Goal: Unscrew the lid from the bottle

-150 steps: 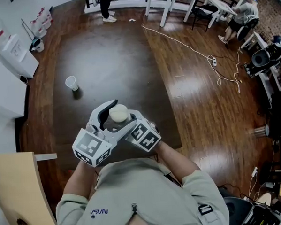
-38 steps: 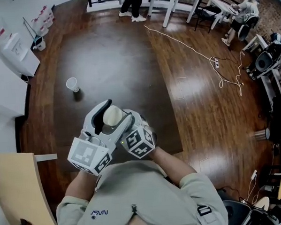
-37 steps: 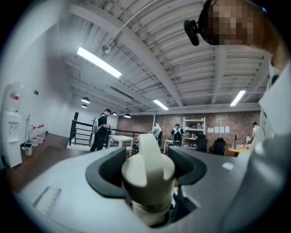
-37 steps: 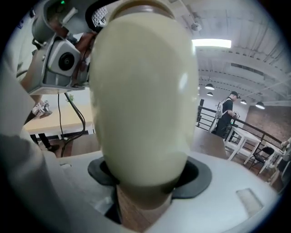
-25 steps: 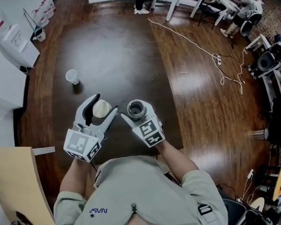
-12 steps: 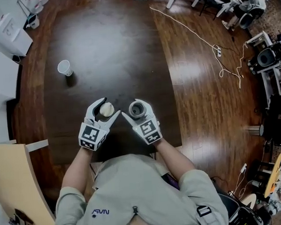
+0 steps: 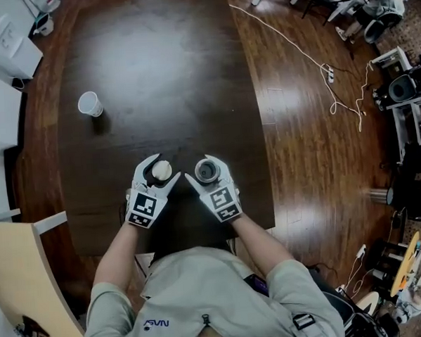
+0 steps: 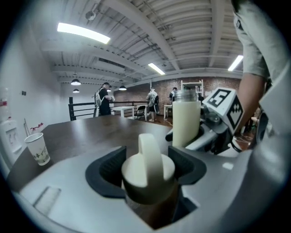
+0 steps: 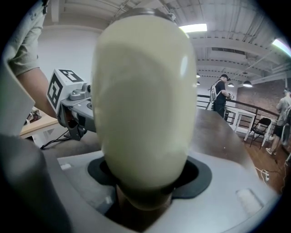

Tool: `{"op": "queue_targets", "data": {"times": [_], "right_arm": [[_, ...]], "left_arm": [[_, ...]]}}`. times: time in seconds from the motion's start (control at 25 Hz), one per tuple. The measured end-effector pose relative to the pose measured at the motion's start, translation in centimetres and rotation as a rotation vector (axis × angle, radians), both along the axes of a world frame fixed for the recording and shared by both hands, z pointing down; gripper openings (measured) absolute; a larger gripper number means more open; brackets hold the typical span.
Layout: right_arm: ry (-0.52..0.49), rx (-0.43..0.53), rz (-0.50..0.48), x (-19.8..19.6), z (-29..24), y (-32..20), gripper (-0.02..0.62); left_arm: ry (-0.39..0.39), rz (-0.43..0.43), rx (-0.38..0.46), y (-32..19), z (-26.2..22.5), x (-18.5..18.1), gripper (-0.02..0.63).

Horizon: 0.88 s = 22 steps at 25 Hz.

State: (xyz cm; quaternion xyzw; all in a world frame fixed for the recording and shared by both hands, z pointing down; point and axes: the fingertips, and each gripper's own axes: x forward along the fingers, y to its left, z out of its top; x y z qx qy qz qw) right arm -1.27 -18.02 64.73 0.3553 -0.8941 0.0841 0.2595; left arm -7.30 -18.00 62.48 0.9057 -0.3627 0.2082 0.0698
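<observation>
My left gripper (image 7: 158, 168) is shut on the cream lid (image 7: 162, 171), which is off the bottle. The lid (image 8: 148, 169) sits between the dark pads with its loop handle upright. My right gripper (image 7: 204, 170) is shut on the cream bottle (image 7: 206, 173), held upright just right of the lid; its open grey mouth faces up. In the left gripper view the bottle (image 8: 185, 122) stands beside the right gripper's marker cube (image 8: 223, 110). The bottle's body (image 9: 143, 104) fills the right gripper view. Both grippers hang low over the dark table (image 7: 156, 75) near its front edge.
A white paper cup (image 7: 89, 104) stands on the table at the far left, and shows as the cup (image 8: 37, 148) in the left gripper view. A light wooden chair (image 7: 19, 273) is at lower left. A cable (image 7: 310, 53) runs over the floor at right.
The lid, which sat on the bottle at first, has come off and the two grippers have parted sideways. Both then sank toward the table, each keeping its grip.
</observation>
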Motion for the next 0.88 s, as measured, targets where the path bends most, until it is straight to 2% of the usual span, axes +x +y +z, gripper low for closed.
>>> {"op": "queue_targets", "data": {"times": [0.2,0.4,0.72,0.88], "right_arm": [[0.012,-0.008,-0.009,-0.5,1.2,-0.1,0.302],[-0.01,-0.003,-0.004,-0.8,1.3,-0.3,0.301],[-0.009,0.003,-0.021,-0.7,1.2,-0.2,0.302],[-0.011,-0.007,-0.023,-0.5,1.4,0.0,0.302]], "left_arm": [[-0.041,0.016,-0.034,0.0,2.3,-0.2,0.301],[-0.074,0.025,-0.104,0.4,5.3,-0.2,0.299],[-0.148,0.016,-0.157,0.5,7.7,-1.3,0.298],[-0.208,0.052,-0.221,0.9,8.7,-0.9,0.286]]}}
